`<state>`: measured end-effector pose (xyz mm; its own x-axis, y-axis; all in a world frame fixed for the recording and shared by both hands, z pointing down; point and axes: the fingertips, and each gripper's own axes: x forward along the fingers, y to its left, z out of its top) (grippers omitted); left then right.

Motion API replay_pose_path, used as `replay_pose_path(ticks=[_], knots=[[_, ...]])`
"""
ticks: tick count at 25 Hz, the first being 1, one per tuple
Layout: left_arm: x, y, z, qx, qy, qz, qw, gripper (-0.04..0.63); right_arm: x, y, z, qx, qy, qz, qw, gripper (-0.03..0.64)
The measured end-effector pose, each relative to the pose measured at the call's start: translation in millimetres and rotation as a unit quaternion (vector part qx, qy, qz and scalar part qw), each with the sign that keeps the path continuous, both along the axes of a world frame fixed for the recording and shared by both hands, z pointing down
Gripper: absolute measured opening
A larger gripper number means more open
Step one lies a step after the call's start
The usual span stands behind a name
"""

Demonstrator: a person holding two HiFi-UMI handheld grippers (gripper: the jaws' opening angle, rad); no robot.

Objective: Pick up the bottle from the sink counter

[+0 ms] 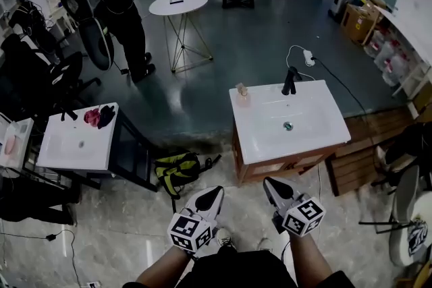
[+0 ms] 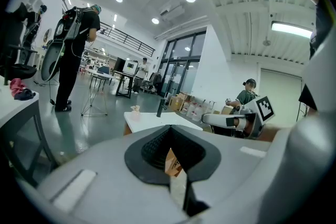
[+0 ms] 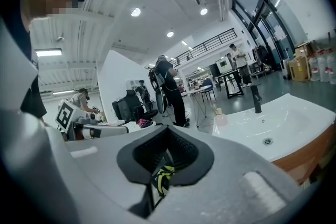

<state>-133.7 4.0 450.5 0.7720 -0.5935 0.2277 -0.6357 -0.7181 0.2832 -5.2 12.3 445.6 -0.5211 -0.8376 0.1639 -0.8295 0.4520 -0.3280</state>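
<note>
Nearest: left gripper and right gripper, low, well short of the counter, jaws of each pressed together, empty. Noted small pale bottle upright on back left corner of white sink counter, left of black faucet; print too small to read. Beyond: yellow-black bag on floor; red and dark cloths on second white counter.

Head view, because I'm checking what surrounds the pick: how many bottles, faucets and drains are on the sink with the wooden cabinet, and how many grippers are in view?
bottle: 1
faucet: 1
drain: 1
grippers: 2 (left gripper, right gripper)
Total: 5
</note>
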Motion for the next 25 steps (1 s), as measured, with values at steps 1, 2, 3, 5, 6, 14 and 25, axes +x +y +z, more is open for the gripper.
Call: replay_pose_path(ticks=[1, 2, 3, 5, 6, 14, 25], knots=[[-2, -3, -1, 0.001, 0.0, 0.002, 1.0, 0.003, -3, -2, 0, 0.001, 0.0, 0.002, 1.0, 0.002], [-5, -5, -2, 0.003, 0.001, 0.005, 1.0, 0.003, -5, -4, -1, 0.003, 0.0, 0.004, 1.0, 0.002], [-8, -8, -3, 0.005, 0.001, 0.007, 1.0, 0.003, -8, -6, -1, 0.005, 0.0, 0.006, 1.0, 0.002], [-14, -14, -4, 0.006, 0.002, 0.011, 0.9999, 0.003, -13, -10, -2, 0.009, 0.002, 0.009, 1.0, 0.002], [-16, -16, -4, 0.007, 0.002, 0.013, 0.9999, 0.003, -15, -11, -3, 0.009, 0.003, 0.011, 1.0, 0.002], [-24, -25, -12, 0.015, 0.009, 0.022, 0.9996, 0.003, -23, -24, -10, 0.013, 0.013, 0.016, 1.0, 0.002], [-32, -43, -15, 0.023, 0.002, -0.001, 0.9997, 0.003, -12, -71, -25, 0.037, 0.02, 0.007, 0.999, 0.002]])
